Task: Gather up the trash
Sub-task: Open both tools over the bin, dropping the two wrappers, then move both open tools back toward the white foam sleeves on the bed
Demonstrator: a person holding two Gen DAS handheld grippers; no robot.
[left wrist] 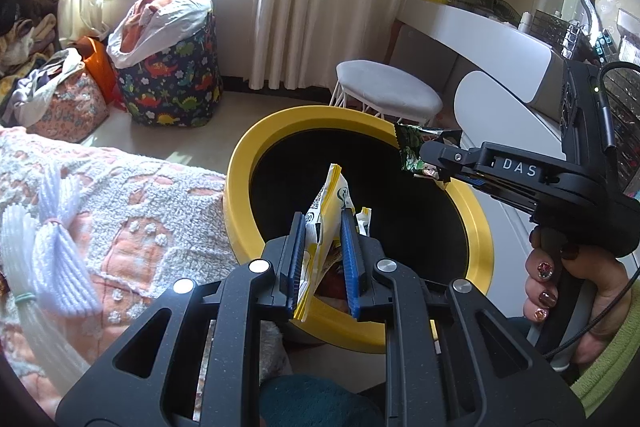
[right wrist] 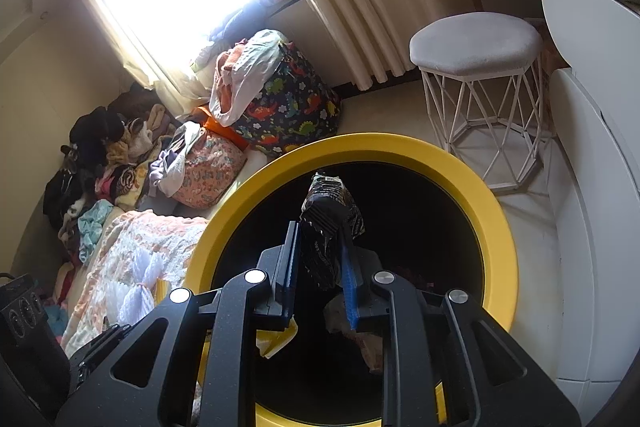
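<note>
2 wrappers: both up over the yellow bin (left wrist: pixel 478 227), neither dropped yet.
Left gripper (left wrist: pixel 322 251): jaws pinching yellow wrapper (left wrist: pixel 328 203), long axis upright, directly above the dark opening.
Right gripper (right wrist: pixel 320 247): jaws pinching dark wrapper (right wrist: pixel 328 223), hanging over the bin's far side.
Next, likely: spread jaws, straight drop; left nearer the middle.

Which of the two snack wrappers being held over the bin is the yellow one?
The yellow wrapper is pinched in the left gripper. The right gripper holds a dark wrapper instead. Both hang over the yellow-rimmed bin.
</note>
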